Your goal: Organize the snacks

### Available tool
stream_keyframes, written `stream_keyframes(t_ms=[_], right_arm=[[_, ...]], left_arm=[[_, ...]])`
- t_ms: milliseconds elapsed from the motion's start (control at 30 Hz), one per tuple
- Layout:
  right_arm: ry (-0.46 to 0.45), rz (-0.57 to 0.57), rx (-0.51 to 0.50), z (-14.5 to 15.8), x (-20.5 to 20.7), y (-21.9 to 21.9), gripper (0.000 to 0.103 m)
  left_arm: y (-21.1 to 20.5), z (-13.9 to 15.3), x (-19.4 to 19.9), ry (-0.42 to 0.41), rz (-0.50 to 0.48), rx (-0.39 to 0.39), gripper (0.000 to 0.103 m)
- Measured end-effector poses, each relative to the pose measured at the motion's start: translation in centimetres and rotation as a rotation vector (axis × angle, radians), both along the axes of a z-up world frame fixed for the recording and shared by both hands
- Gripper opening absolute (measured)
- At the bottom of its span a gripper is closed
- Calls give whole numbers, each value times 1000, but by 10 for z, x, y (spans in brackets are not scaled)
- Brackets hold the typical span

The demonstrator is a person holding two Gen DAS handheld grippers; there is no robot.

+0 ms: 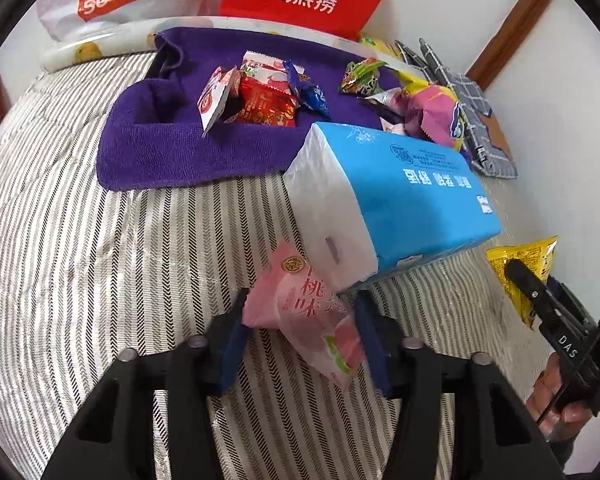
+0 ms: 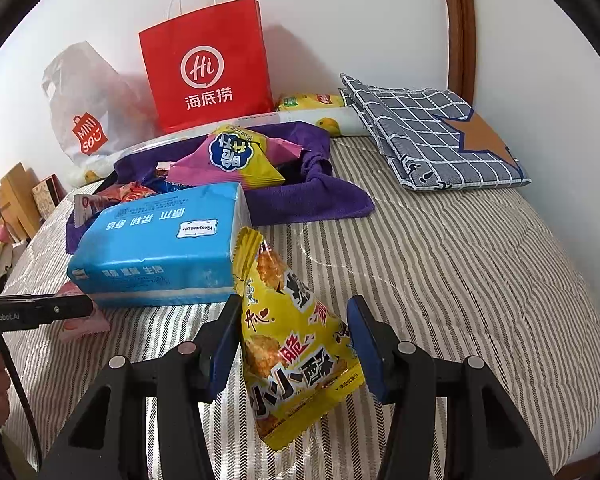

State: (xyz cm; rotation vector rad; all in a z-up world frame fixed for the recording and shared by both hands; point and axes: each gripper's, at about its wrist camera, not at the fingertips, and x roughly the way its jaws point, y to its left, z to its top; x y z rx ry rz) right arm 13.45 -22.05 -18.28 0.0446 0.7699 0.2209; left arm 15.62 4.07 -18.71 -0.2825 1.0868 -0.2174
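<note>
Left hand-held gripper (image 1: 300, 332) clamped on pink snack packet (image 1: 300, 312), right hand-held gripper (image 2: 294, 340) clamped on yellow snack bag (image 2: 296, 352), over striped bed (image 2: 460, 280)

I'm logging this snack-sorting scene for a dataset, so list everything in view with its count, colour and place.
striped bedcover: one, grey and white, under everything.
purple towel: one, spread at the far side, snacks on it.
small wrapped snacks: several, red, white, blue, green, on the towel.
pink-and-yellow snack bag: one, on the towel.
tissue pack: one, blue and white, in front of the towel.
red paper bag: one, against the wall.
white plastic bag: one, beside the red bag.
checked cloth: one, grey, far right.
pink snack packet: one, between the left gripper's pads.
yellow snack bag: one, between the right gripper's pads.
left gripper: closed on the pink packet.
right gripper: closed on the yellow bag.
</note>
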Motion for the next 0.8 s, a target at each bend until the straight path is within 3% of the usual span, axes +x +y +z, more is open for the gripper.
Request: stream_keyframes(t_ms=[33,800], right_arm=[[-5,-1,-3,1,0,0,51],[-71,-17,-13,30,3,-9,51]], left_arm=[[1,-1,0,7,-3,-10,30],[12,32,-25,-94,-40,-13,27]])
